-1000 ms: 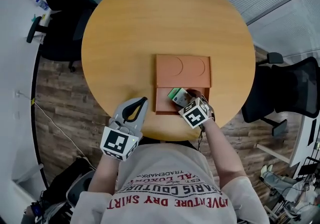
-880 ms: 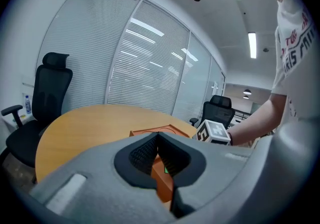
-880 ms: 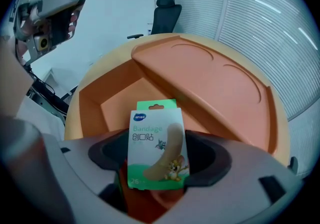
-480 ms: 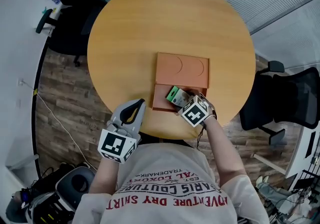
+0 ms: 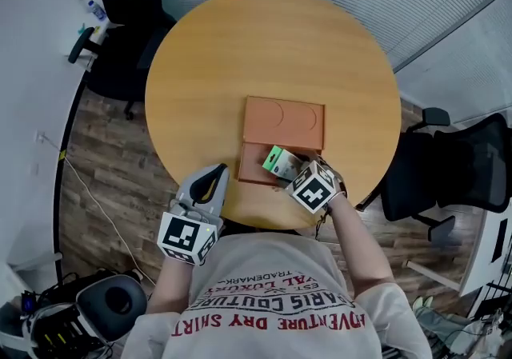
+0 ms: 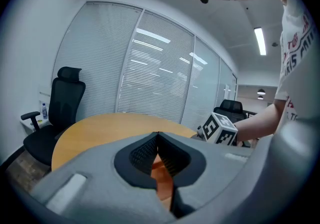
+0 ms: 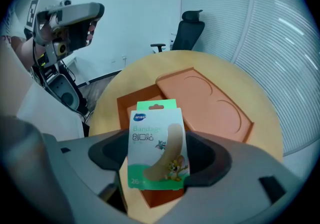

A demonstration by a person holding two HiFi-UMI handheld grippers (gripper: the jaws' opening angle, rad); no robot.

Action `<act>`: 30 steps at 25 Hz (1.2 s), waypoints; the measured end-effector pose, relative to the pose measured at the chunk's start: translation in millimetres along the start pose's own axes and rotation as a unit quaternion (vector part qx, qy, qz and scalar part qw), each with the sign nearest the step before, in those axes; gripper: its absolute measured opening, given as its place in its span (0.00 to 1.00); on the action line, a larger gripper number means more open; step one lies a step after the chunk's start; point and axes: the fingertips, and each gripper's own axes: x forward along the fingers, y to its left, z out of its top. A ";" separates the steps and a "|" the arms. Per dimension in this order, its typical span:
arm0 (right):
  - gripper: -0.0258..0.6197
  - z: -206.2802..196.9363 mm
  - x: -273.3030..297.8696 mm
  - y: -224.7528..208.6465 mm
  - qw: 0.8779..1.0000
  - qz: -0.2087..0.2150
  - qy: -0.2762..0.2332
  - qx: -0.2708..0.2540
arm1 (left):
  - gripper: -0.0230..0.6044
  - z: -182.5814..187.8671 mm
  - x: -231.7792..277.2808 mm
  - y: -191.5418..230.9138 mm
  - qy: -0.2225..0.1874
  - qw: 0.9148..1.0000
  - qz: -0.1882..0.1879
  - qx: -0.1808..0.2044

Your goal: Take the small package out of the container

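The right gripper (image 5: 292, 166) is clenching a bandage package (image 7: 157, 143) upright over the open orange container (image 5: 253, 173). The left gripper (image 5: 217, 177) is hovering nearby, closed on nothing. Only the package's lower part is being pinched, so it could pivot loose and drop back in.

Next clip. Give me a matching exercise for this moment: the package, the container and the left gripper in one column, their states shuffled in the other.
Things:
1. small package
2. orange container
3. left gripper

States:
A. jaws together, nothing between them
B. clamped in the right gripper
C. lies on the round table

Pairs: 1-B, 2-C, 3-A.
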 end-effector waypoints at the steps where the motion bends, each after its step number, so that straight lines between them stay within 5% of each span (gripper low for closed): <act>1: 0.59 4.4 -5.3 -3.3 1.000 -0.008 -0.012 0.013 | 0.05 2.4 0.2 -0.1 -0.002 1.000 0.001 0.002; 10: 0.59 48.9 -83.6 -33.4 0.984 -0.085 -0.132 0.082 | 0.06 40.8 1.6 -14.8 -0.031 0.999 0.002 0.014; 16: 0.60 77.8 -147.3 -50.6 0.956 -0.139 -0.232 0.118 | 0.05 70.1 11.7 -21.4 -0.049 0.998 -0.006 0.045; 21: 0.60 77.6 -190.4 -68.8 0.916 -0.188 -0.307 0.175 | 0.05 93.2 21.6 -27.1 -0.068 0.996 -0.008 0.065; 30: 0.60 73.6 -244.4 -80.1 0.872 -0.248 -0.370 0.202 | 0.05 123.5 39.9 -39.9 -0.088 0.993 -0.020 0.080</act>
